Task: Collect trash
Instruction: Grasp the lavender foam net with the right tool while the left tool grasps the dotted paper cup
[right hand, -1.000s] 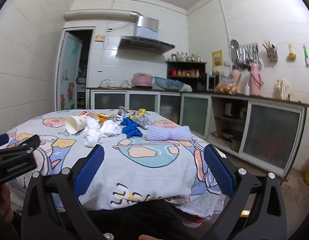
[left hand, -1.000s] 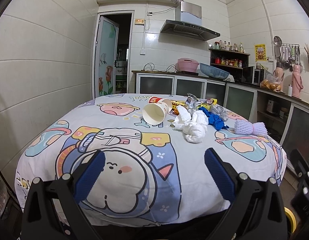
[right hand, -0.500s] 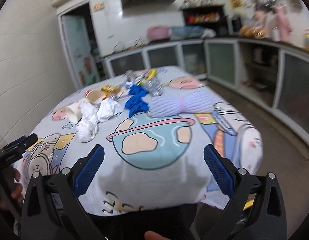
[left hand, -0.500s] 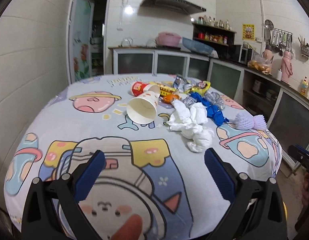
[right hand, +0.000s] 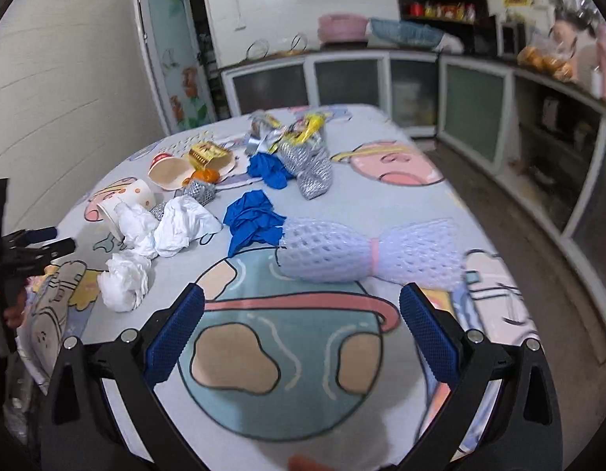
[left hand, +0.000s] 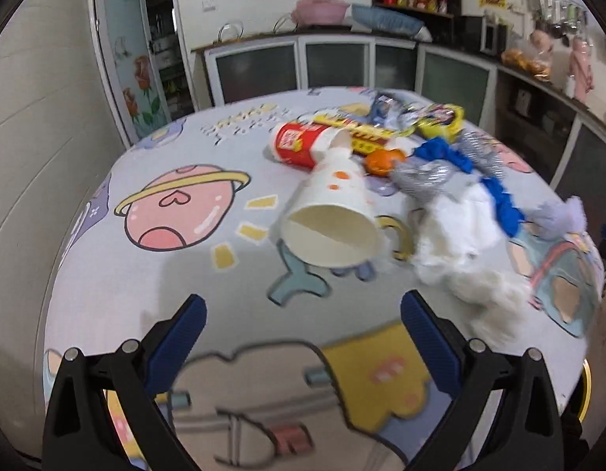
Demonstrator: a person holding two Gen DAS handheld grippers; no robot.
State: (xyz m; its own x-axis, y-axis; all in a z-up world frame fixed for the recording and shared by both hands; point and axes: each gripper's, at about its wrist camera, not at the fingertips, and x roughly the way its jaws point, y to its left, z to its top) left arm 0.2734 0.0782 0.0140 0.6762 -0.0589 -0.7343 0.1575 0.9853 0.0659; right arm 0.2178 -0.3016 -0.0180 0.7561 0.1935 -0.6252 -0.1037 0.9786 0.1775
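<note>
Paper cup (left hand: 334,219) beyond left tool (left hand: 303,325)

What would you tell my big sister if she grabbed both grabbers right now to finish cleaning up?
Left gripper: open, empty, above the table, aimed at the white paper cup lying on its side.
Right gripper: open, empty, just short of the white foam net.
Trash on the tablecloth: crumpled white tissues, blue gloves, red cup, silver wrappers, yellow packets, an orange piece.
Done: nothing picked up yet, by the look of it.
Left: all of it. No bin shows in either view.
</note>
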